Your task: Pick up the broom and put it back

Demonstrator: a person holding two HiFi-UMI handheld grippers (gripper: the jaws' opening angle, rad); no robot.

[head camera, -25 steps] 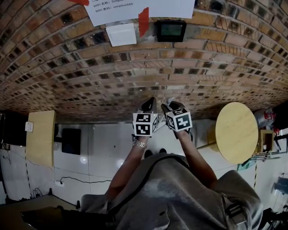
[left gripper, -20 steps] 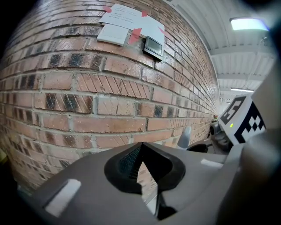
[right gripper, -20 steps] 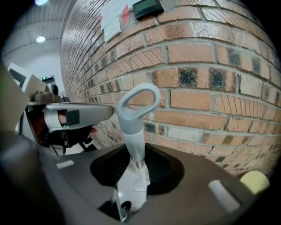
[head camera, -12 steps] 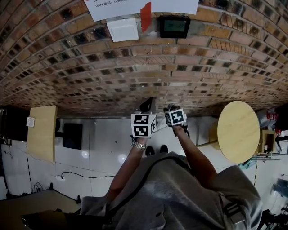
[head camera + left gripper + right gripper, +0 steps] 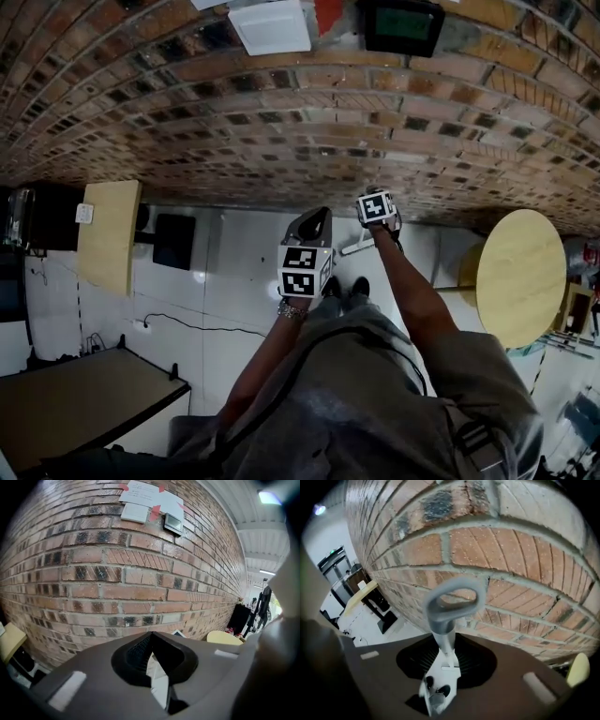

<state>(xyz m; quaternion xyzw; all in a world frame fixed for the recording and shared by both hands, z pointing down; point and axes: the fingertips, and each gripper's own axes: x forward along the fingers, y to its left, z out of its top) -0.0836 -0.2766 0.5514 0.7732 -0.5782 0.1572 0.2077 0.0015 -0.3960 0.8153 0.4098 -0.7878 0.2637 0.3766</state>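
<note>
Near the brick wall (image 5: pixel 281 122), rest the broom (image 5: pixel 451 606) gently, your right gripper (image 5: pixel 446 657) clamped on its handle, left gripper (image 5: pixel 151 657) closed empty.

- You get soft, even indoor light in the head view. The white floor (image 5: pixel 234 253) carries a few small bright glare spots.
- In the left gripper view, a ceiling light (image 5: pixel 269 498) glows at top right, blown out to a pale patch.
- Strong fisheye distortion bends the brick wall (image 5: pixel 281 122) into curves in every view, and the corners of both gripper views fall to black.
- In the right gripper view, the broom (image 5: pixel 442 637) reads fairly sharp, the bricks look grainy, and the room at far left washes out.
- A pale, out-of-focus shape crowds the left gripper view's right edge.
</note>
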